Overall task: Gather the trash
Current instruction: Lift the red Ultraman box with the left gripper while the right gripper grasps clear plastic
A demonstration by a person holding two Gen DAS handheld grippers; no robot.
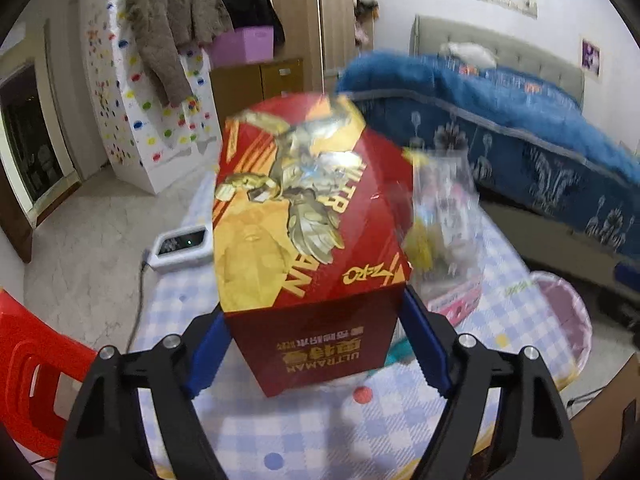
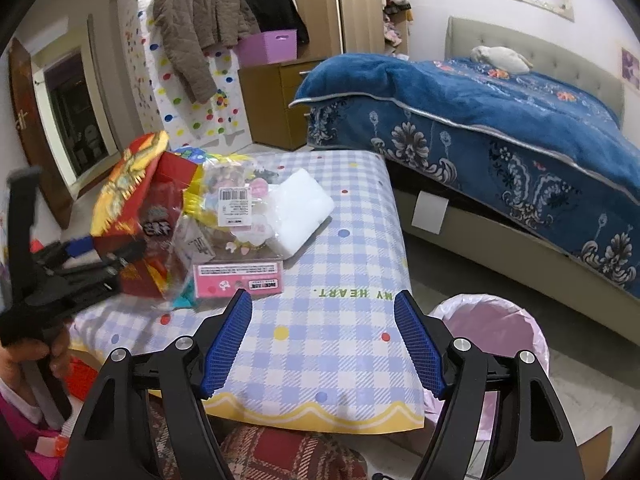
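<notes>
A: Two grippers over one small table (image 2: 340, 240) with a blue-and-white checked cloth. The left gripper (image 1: 316, 340) has the red Ultraman box (image 1: 308, 208) between its blue pads (image 1: 210, 356), both pads lying against the box's sides near the end that faces the camera.

B: So it is clamped on the box?

A: Yes, from its own camera the pads press the cardboard on either side. The box looks tilted, its far end raised, and the picture is blurred there.

B: And the right gripper (image 2: 324, 344)?

A: Its jaws stand apart with nothing between them, only the cloth and the words "MY HEART." below. It hangs over the near edge of the table.

B: Where is the rest of the trash?

A: Just right of the box lies a clear plastic toy package (image 2: 236, 216) with a barcode label and a pink base, touching the box. A white foam block (image 2: 298, 216) rests against the package's right side.

B: Any bin?

A: A bin lined with a pink bag (image 2: 492, 328) stands on the floor just beside the table's right corner. Behind it is a bed with a blue blanket (image 2: 500, 120).

B: The person?

A: A hand (image 2: 56, 352) grips the left gripper's handle at the left edge.
</notes>
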